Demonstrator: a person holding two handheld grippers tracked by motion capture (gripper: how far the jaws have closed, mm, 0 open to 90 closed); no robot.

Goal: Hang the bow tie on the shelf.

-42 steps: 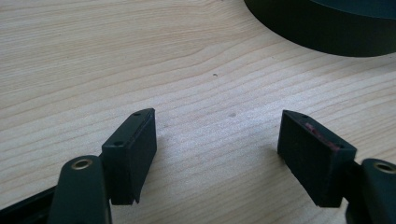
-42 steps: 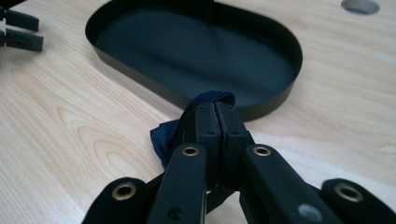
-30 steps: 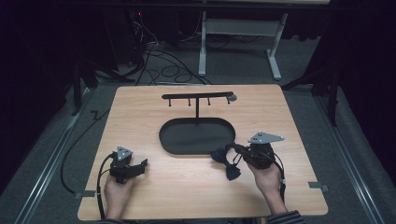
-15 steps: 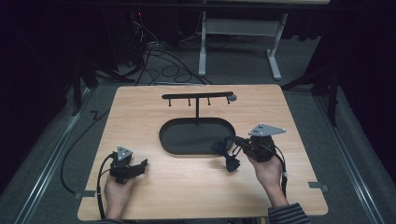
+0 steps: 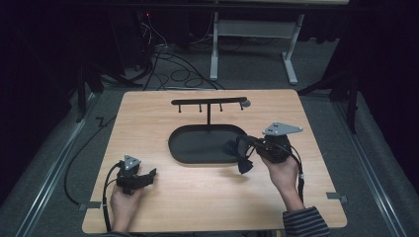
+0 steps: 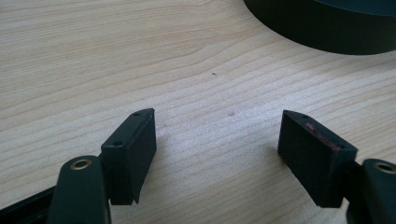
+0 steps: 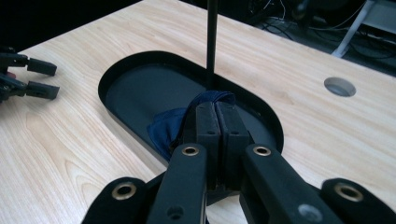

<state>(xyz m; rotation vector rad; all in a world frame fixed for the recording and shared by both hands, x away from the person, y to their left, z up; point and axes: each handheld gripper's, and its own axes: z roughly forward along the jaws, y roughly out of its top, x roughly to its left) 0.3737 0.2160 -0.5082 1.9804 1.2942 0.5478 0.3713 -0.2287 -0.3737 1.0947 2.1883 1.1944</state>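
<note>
My right gripper (image 5: 241, 147) is shut on a dark blue cloth (image 5: 231, 148) and holds it over the right end of a black oval tray (image 5: 174, 148). Part of the cloth hangs down past the tray's rim. In the right gripper view the jaws are pressed together on the cloth (image 7: 164, 129), just above the tray (image 7: 111, 75). A black stand with a hooked crossbar (image 5: 207, 101) rises from the tray's far side, and its post (image 7: 211, 37) is straight ahead of the jaws. My left gripper (image 5: 149, 175) rests open on the table at the near left, its jaws wide apart (image 6: 217, 135) over bare wood.
The wooden table (image 5: 148, 123) has a round grey hole (image 7: 339, 86) near the stand's right end. The left gripper (image 7: 32, 77) lies off the tray's left side. Cables and a white frame's legs (image 5: 289, 59) are on the floor beyond the table.
My right gripper has carried the blue cloth away from the person, from the bare wood onto the tray's right end. The left gripper has not moved.
</note>
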